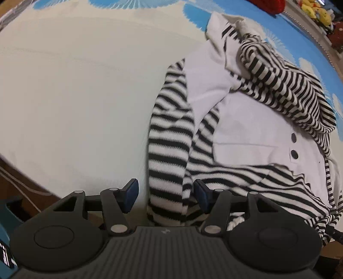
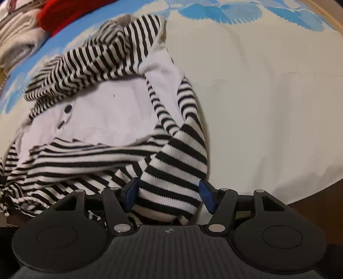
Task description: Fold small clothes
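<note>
A small white garment (image 1: 246,128) with black-and-white striped sleeves, a striped hood and two dark buttons lies crumpled on the bedspread (image 1: 75,85). One striped sleeve (image 1: 169,150) runs down toward me and ends between the blue pads of my left gripper (image 1: 166,194), which is open, with a gap showing beside its left pad. In the right wrist view the same garment (image 2: 111,113) lies to the left. Its other striped sleeve (image 2: 175,171) fills the space between the jaws of my right gripper (image 2: 169,195), which stand apart and do not squeeze it.
The cream bedspread has blue flower prints along its far side (image 2: 235,12). A red item (image 1: 270,5) and yellow plush toys (image 1: 315,10) sit beyond the garment. Folded pale clothes (image 2: 17,38) lie at the far left. The bed's brown edge (image 1: 21,182) is close.
</note>
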Action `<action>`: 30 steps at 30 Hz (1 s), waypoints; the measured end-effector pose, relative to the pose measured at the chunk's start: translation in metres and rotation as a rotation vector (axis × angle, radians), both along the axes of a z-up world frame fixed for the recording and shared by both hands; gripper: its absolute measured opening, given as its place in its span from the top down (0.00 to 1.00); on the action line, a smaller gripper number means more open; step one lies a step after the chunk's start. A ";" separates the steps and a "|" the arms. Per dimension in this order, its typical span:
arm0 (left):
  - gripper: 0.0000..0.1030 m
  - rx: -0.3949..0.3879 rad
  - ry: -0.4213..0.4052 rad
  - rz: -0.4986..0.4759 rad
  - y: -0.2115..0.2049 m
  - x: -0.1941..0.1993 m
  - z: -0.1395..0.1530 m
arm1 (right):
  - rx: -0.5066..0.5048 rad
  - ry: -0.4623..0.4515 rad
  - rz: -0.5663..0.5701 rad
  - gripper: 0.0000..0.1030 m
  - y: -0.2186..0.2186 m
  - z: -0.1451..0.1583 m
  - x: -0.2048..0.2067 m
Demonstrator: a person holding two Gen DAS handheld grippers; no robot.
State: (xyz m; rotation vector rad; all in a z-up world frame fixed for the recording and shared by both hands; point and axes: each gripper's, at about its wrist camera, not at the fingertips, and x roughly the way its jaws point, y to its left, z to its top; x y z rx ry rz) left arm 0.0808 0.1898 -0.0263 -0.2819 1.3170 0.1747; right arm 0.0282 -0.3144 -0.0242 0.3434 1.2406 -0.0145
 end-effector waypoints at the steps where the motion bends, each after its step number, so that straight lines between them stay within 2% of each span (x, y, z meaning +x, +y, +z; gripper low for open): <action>1: 0.40 -0.006 0.009 0.006 0.000 -0.002 -0.002 | -0.007 0.004 0.000 0.40 0.002 -0.001 0.000; 8: 0.41 -0.018 0.020 -0.007 -0.004 -0.008 -0.005 | -0.038 0.013 0.030 0.42 0.014 -0.004 0.001; 9: 0.46 -0.015 0.025 -0.007 -0.005 -0.009 -0.006 | -0.049 0.008 0.035 0.45 0.016 -0.004 0.000; 10: 0.50 -0.015 0.023 -0.013 -0.007 -0.009 -0.006 | -0.052 0.005 0.036 0.57 0.018 -0.003 0.000; 11: 0.58 -0.012 0.024 -0.020 -0.008 -0.010 -0.006 | -0.048 0.002 0.035 0.70 0.018 -0.003 -0.001; 12: 0.69 0.000 0.021 -0.033 -0.011 -0.010 -0.005 | -0.040 -0.005 0.032 0.75 0.017 -0.001 -0.001; 13: 0.76 0.010 0.015 -0.048 -0.013 -0.012 -0.004 | -0.036 -0.020 0.025 0.85 0.016 0.001 -0.002; 14: 0.82 0.019 0.005 -0.070 -0.018 -0.012 -0.003 | -0.029 -0.036 0.017 0.90 0.014 0.004 -0.002; 18: 0.88 0.054 -0.030 -0.116 -0.033 -0.019 0.001 | 0.005 -0.106 -0.034 0.93 0.004 0.017 -0.003; 22: 0.89 0.049 -0.094 -0.139 -0.043 -0.027 0.010 | 0.039 -0.169 -0.092 0.94 -0.009 0.029 -0.005; 27: 0.90 0.036 -0.202 -0.187 -0.062 -0.044 0.037 | 0.083 -0.269 -0.136 0.95 -0.029 0.054 -0.010; 30: 0.90 0.013 -0.273 -0.203 -0.071 -0.051 0.064 | 0.133 -0.349 -0.164 0.95 -0.045 0.079 -0.016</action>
